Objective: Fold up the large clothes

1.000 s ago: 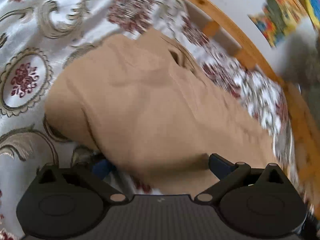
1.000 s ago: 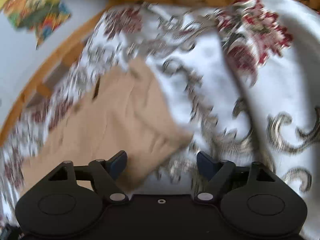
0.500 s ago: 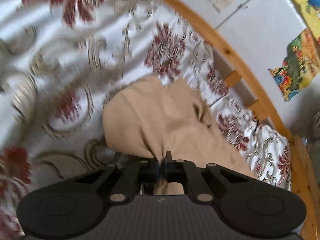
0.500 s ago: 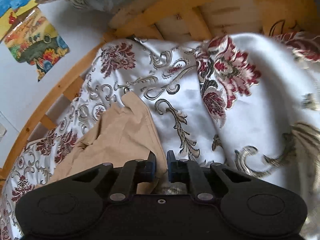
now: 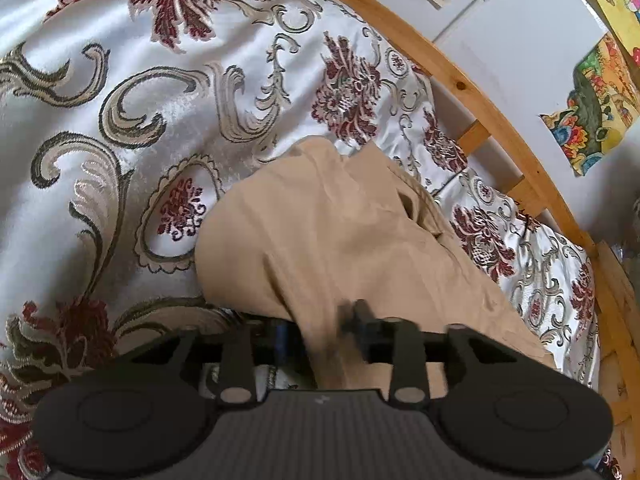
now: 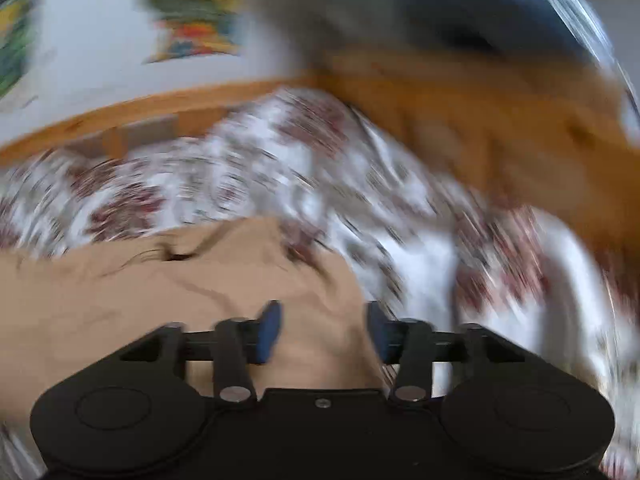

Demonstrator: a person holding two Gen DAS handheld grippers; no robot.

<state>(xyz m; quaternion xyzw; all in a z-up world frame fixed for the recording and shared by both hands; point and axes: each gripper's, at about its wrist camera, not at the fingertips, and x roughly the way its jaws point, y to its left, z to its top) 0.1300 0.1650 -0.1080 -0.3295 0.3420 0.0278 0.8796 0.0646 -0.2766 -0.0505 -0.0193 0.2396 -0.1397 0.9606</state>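
- Left gripper: jaws have just been opening, now standing partly apart. A fold of the tan garment is draping between them; the near finger is half buried under the cloth and the far one is blurred. Pads are not seen pressing on it, so I am reading this as released.
- Right gripper: jaws have just been opening, now standing wide, blue pads clear on either side. Tan garment is lying below and between them, not pinched. This view is heavily smeared, so fine detail is unreadable.
- Tan garment is lying bunched on the bed, on the patterned bedspread, with a doubled-over rounded edge towards the left of the left wrist view and a dark slit, possibly a pocket or placket, further back.
- Handling judgement: the cloth is looking soft, light and limp, wrinkling freely; it is likely sliding easily on the satin-looking bedspread. Best hold is probably at a hem or corner edge, one per gripper, pinching a single layer cleanly to avoid dragging the bedspread.
- Beyond the bedding: wooden bed rail, then a pale wall with colourful pictures.
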